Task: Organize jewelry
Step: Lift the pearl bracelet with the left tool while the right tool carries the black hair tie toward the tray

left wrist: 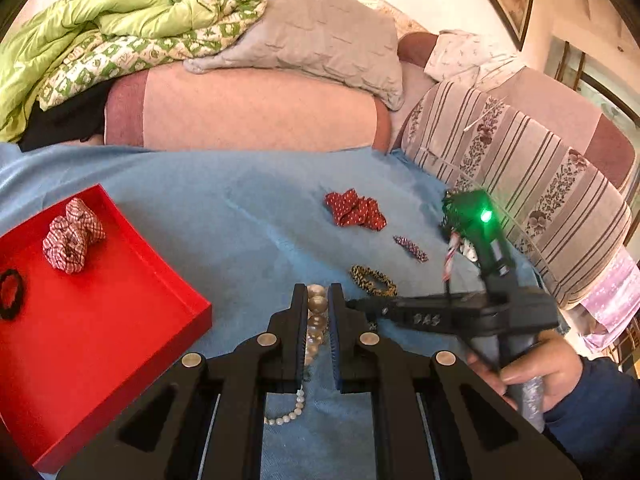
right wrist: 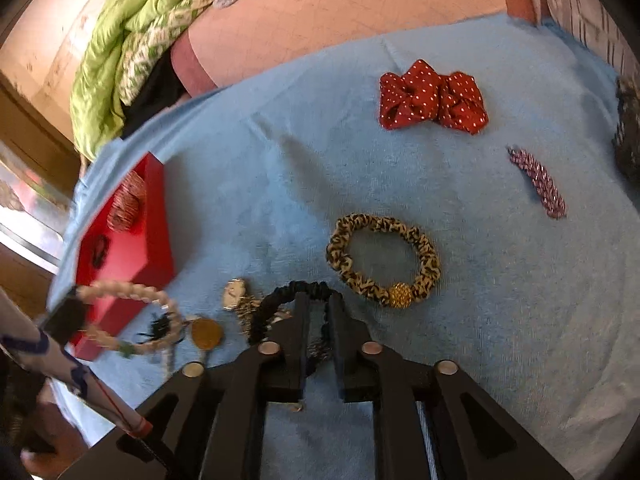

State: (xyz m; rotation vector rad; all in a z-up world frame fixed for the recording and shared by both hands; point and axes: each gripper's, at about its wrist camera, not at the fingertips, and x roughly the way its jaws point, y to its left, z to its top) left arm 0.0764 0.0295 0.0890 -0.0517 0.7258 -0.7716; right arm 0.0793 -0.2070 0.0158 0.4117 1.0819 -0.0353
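Left hand-held gripper (left wrist: 318, 294) is clamped on a pearl bracelet (left wrist: 316, 320); right hand-held gripper (right wrist: 319, 300) is barely open around a black scrunchie (right wrist: 280, 300) on the blue cloth (right wrist: 480, 320).

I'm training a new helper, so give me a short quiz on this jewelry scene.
1. True or false: a checked scrunchie lies in the red tray.
2. The left hand-held gripper grips: A a beaded bracelet, B a comb, C a ring?
3. How many items lie in the tray?
Key: 1 true; 2 A; 3 two, the scrunchie and a black hair tie.
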